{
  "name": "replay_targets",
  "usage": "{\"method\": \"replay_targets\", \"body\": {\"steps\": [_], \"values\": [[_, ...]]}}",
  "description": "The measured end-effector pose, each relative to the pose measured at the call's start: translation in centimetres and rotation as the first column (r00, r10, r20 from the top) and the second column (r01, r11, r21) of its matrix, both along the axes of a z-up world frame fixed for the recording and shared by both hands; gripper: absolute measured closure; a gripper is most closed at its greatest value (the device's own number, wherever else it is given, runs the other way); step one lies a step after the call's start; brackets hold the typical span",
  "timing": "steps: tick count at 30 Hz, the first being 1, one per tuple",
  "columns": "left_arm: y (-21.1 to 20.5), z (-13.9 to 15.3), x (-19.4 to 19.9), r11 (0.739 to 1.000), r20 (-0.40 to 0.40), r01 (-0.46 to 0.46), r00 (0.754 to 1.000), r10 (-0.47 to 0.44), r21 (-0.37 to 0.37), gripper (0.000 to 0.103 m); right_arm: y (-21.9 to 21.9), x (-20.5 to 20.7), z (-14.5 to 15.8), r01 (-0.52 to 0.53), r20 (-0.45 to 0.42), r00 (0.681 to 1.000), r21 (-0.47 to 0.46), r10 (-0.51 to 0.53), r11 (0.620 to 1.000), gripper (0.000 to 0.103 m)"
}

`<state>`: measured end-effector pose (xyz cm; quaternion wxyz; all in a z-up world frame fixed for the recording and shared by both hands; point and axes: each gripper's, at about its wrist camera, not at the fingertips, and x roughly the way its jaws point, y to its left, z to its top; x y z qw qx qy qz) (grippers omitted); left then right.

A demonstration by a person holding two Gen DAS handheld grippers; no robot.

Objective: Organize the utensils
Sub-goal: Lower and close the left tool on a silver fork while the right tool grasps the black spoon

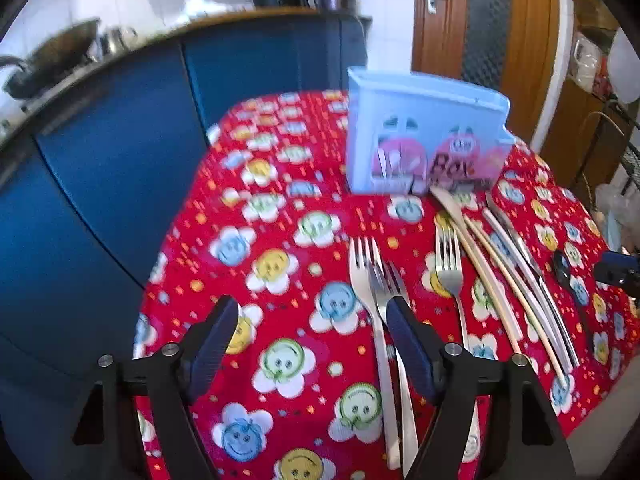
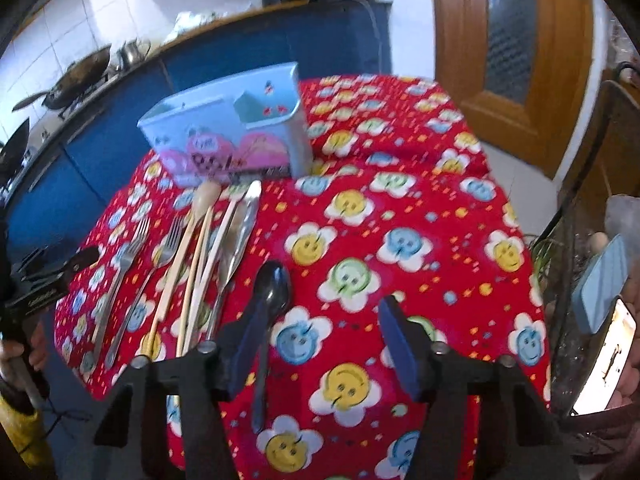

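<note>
A light blue utensil box [image 1: 420, 140] stands at the far side of the red flowered tablecloth [image 1: 280, 240]; it also shows in the right wrist view [image 2: 236, 136]. Two forks [image 1: 372, 280] lie together, a third fork [image 1: 450, 272] beside them, then a wooden spoon [image 1: 468, 240], chopsticks and tongs [image 1: 528, 280]. A black spoon [image 2: 272, 292] lies apart. My left gripper [image 1: 312, 316] is open, its right finger over the two forks. My right gripper [image 2: 320, 320] is open, its left finger above the black spoon's handle.
A blue counter [image 1: 120, 160] with a wok [image 1: 52, 56] and pots runs behind and left of the table. A wooden door [image 2: 512, 40] stands at the back right. Clutter sits right of the table edge [image 2: 600, 280]. The other gripper shows at the left [image 2: 52, 276].
</note>
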<state>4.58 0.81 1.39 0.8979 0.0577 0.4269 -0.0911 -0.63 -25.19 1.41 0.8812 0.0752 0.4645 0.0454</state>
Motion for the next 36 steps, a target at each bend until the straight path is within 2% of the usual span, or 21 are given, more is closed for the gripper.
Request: {"method": "replay_targets", "body": {"steps": [2, 5, 14, 19, 26, 33, 36], "values": [[-0.1, -0.6, 0.3, 0.999, -0.06, 0.026, 0.998, -0.027, -0.025, 0.032, 0.7, 0.1, -0.2, -0.029, -0.032, 0.999, -0.018, 0.029, 0.999, 0.051], [-0.4, -1.1, 0.3, 0.998, -0.108, 0.049, 0.993, -0.053, -0.039, 0.033, 1.4, 0.3, -0.5, -0.065, -0.076, 0.995, -0.03, 0.062, 0.997, 0.056], [-1.8, -2.2, 1.2, 0.996, -0.226, 0.093, 0.97, -0.089, 0.006, 0.038, 3.5, 1.8, -1.7, -0.15, -0.183, 0.974, -0.091, 0.131, 0.985, 0.074], [-2.0, -2.3, 1.9, 0.995, -0.246, 0.097, 0.965, -0.092, 0.009, 0.043, 4.0, 2.7, -2.0, -0.167, -0.208, 0.967, -0.095, 0.145, 0.981, 0.08], [-1.7, -2.2, 2.0, 0.992, -0.256, 0.119, 0.959, -0.124, -0.034, 0.054, 3.1, 3.5, -2.2, -0.151, -0.23, 0.963, -0.035, 0.139, 0.988, 0.088], [-1.0, -2.3, 1.1, 0.991, -0.256, 0.131, 0.957, -0.134, -0.031, 0.055, 2.8, 3.6, -2.3, -0.146, -0.236, 0.962, -0.018, 0.137, 0.989, 0.088], [-1.0, -2.4, 0.9, 0.99, -0.259, 0.138, 0.956, -0.139, -0.022, 0.058, 2.9, 3.7, -2.2, -0.147, -0.241, 0.961, -0.023, 0.138, 0.989, 0.088]]}}
